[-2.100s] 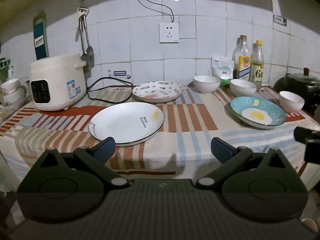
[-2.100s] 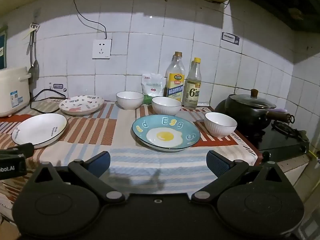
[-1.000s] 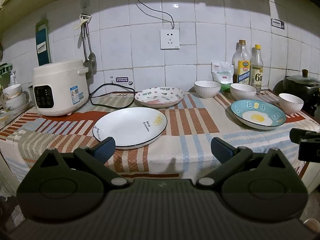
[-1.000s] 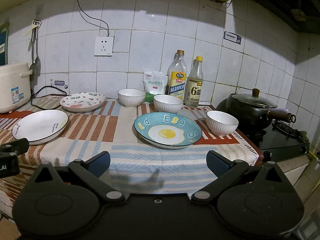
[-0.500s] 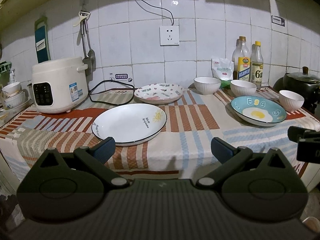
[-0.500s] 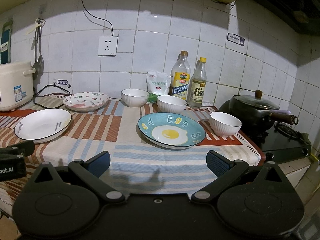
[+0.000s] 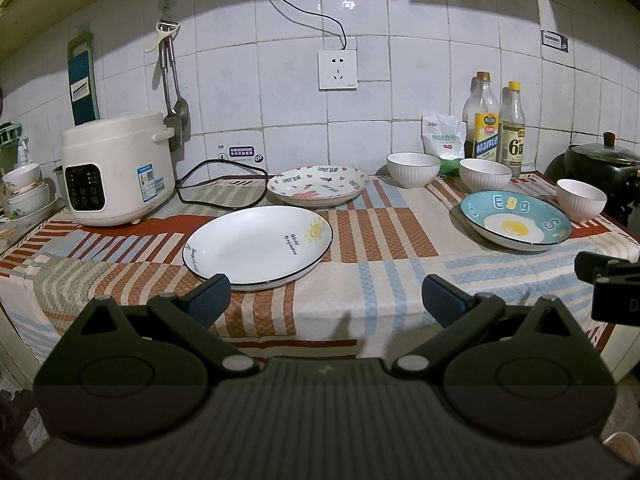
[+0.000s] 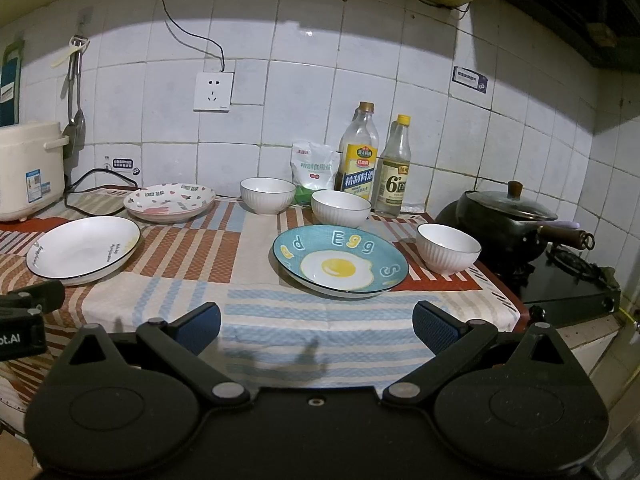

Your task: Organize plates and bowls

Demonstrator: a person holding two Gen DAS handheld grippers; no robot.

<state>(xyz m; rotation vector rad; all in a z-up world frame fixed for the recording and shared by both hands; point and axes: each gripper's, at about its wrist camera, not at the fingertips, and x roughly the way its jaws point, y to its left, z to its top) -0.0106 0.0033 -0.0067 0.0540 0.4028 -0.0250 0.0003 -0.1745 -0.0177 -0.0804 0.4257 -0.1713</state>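
Observation:
A white plate with a sun drawing (image 7: 258,245) (image 8: 82,248) lies on the striped cloth, just past my left gripper (image 7: 326,302), which is open and empty. Behind it sits a patterned plate (image 7: 318,184) (image 8: 169,201). A blue egg plate (image 8: 340,259) (image 7: 515,220) lies ahead of my right gripper (image 8: 316,326), also open and empty. Three white ribbed bowls stand near it: one at the back left (image 8: 267,195), one in the middle (image 8: 341,208), one to the right (image 8: 448,248).
A white rice cooker (image 7: 116,168) and its black cord (image 7: 218,184) stand at the left. Two bottles (image 8: 376,160) and a white bag (image 8: 314,166) line the tiled wall. A black pot (image 8: 506,220) sits on the stove at the right. Stacked bowls (image 7: 26,192) rest far left.
Both views have shifted slightly, with both grippers a little closer to the counter; the dishes have not moved and both grippers stay open.

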